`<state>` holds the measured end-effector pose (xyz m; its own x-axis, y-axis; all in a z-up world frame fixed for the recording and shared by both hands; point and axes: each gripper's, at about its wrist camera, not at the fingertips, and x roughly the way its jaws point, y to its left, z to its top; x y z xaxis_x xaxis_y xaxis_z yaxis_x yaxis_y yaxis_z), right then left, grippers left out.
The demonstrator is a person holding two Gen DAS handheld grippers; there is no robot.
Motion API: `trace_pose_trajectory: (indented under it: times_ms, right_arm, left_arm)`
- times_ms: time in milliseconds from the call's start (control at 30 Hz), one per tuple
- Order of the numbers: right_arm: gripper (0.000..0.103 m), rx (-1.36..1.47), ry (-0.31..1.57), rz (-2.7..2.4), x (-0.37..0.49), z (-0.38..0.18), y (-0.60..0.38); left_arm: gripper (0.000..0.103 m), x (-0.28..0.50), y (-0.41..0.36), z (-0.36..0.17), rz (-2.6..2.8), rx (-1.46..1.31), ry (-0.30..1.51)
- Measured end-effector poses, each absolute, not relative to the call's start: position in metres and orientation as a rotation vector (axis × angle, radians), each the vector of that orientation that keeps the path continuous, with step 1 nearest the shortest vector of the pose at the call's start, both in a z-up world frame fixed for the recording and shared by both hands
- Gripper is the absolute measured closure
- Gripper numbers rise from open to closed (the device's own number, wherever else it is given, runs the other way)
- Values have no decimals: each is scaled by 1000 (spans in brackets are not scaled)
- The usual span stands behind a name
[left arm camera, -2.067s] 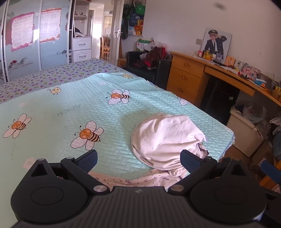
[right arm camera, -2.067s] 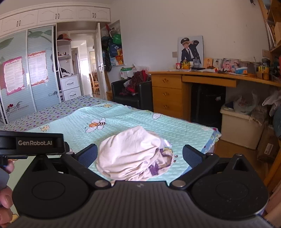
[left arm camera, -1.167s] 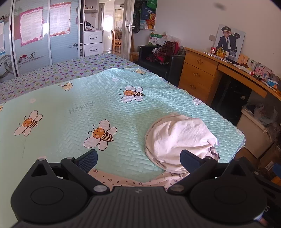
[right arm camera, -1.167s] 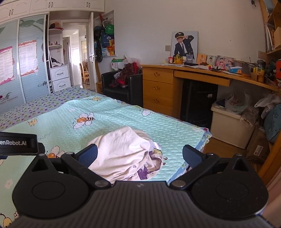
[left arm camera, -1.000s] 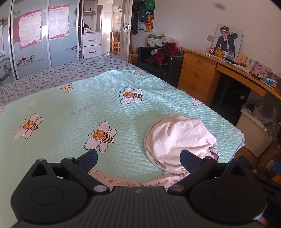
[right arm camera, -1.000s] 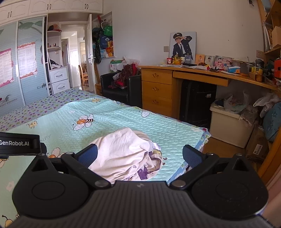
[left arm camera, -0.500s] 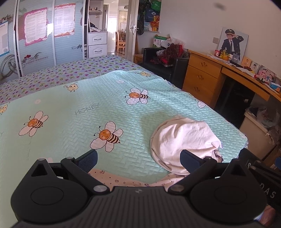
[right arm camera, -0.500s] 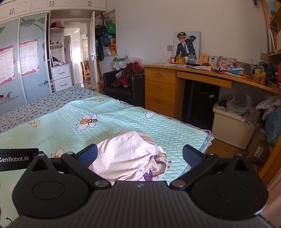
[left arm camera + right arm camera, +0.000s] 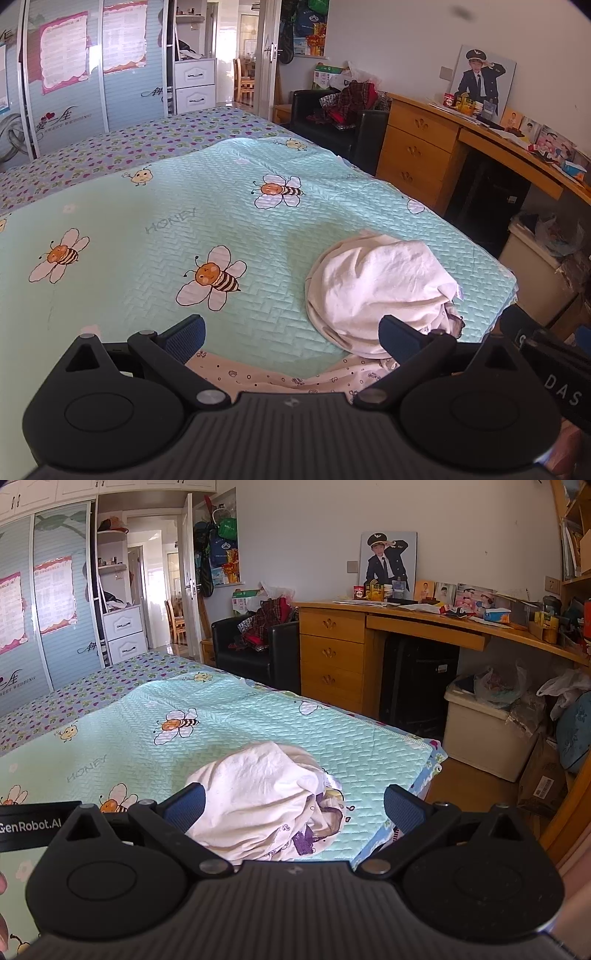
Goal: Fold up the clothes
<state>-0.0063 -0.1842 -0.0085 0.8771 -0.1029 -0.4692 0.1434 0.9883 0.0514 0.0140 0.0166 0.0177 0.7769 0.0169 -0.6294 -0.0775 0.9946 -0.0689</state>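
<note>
1. So, nothing's been grabbed yet. The left gripper (image 9: 291, 334) has its blue pads spread wide with nothing between them, and it hangs above the near edge of the bed (image 9: 155, 206).

2. Same deal with the right gripper (image 9: 293, 808): wide apart, empty, pointed straight at the pile.

3. The thing to fold is a crumpled white garment (image 9: 376, 284), bunched into a rounded heap on the mint bee-print quilt (image 9: 258, 723), close to the bed's near right corner. From the right wrist view you can see a printed bit with purple tucked under its front edge (image 9: 314, 830), so it looks inside out or just balled up.

4. There's also a strip of pale dotted fabric (image 9: 280, 376) lying along the near edge right under the left gripper. Can't tell if it's a second garment or part of the same one.

5. My guess on why both claws are held wide and pulled back: they're lining up for a two-point pickup, one on each side of the heap, so it can be lifted and shaken flat.

6. The big open stretch of quilt to the left is probably where it'll get spread out, which would explain working from this corner.

7. Watch-out: the heap sits near the bed edge, so a sloppy tug could drag it off toward the floor by the desk (image 9: 406, 627).
</note>
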Motion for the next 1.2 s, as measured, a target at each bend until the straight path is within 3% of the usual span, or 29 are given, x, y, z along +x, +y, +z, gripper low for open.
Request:
trace_pose_trajectory:
  times_ms: [267, 567, 1100, 1167, 1200]
  right_arm:
    - [1, 118, 526, -97, 13, -37, -201]
    - [1, 108, 627, -63, 87, -82, -224]
    - [3, 235, 726, 14, 161, -94, -226]
    - [8, 244, 738, 5, 171, -96, -231]
    - [21, 249, 755, -1, 176, -101, -234]
  left_arm:
    - [0, 36, 11, -7, 4, -76, 725]
    - [1, 122, -11, -68, -63, -42, 881]
    - [9, 186, -17, -87, -74, -105, 933]
    - [16, 191, -20, -93, -81, -110, 942]
    - [24, 194, -22, -96, -84, -105, 950]
